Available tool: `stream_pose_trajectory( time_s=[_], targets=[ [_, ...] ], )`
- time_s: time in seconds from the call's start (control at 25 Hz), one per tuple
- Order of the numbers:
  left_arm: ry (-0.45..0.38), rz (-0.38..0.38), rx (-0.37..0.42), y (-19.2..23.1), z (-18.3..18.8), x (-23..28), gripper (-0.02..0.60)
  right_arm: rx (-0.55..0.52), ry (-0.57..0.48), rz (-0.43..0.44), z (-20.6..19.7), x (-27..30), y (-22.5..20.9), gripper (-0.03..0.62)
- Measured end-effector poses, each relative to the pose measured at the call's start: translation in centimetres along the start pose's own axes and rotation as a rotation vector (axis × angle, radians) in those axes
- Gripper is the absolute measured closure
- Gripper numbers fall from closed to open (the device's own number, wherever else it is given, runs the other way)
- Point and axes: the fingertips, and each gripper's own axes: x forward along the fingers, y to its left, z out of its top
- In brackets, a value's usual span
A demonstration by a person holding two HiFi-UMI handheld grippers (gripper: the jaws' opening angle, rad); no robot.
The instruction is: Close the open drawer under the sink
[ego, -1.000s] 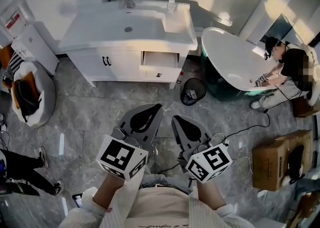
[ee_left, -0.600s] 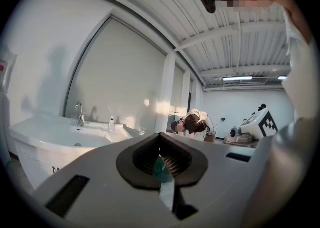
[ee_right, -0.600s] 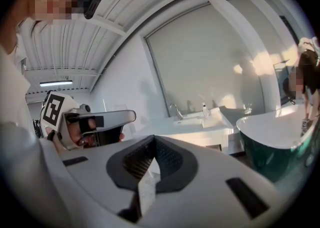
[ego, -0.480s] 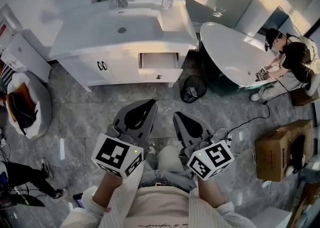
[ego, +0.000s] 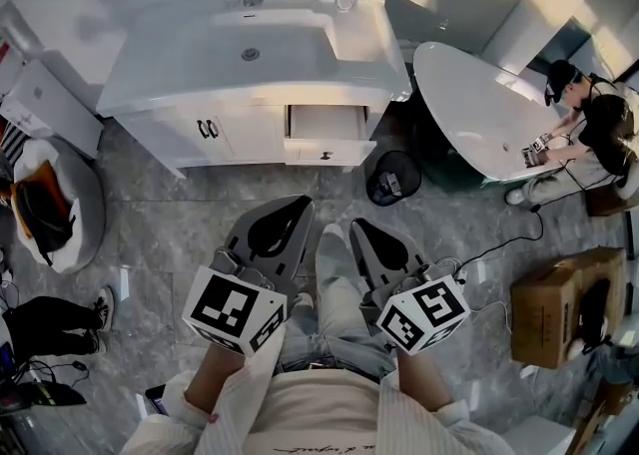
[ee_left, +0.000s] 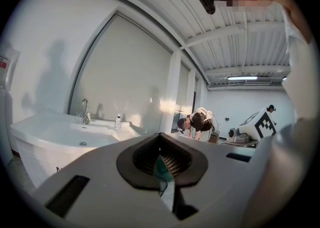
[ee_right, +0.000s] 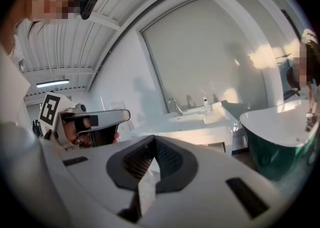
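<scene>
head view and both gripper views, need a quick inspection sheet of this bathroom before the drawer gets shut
surface: grey marble-look floor
job's things: white vanity; its drawer under the sink stands open
clutter: black waste bin, cardboard box
grippers: left gripper and right gripper both shut, empty, well short of the drawer
cables: black cable on the floor at right
surroundings: white bathtub, a person bent over it

Drawer (ego: 325,126) under the sink (ego: 275,39), right side; bathtub (ego: 469,109) further right; perhaps a bin (ego: 392,180) between them.
</scene>
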Motion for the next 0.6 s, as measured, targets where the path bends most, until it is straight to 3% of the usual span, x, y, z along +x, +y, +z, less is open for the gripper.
stream_pose_trajectory(
  time_s=[0.6],
  targets=[
    [0.005, 0.047, -0.032, 6.6, 3.0, 11.6, 0.566, -0.001, 0.061, 0.048, 5.2, 9.5, -8.8, 0.585]
  ],
)
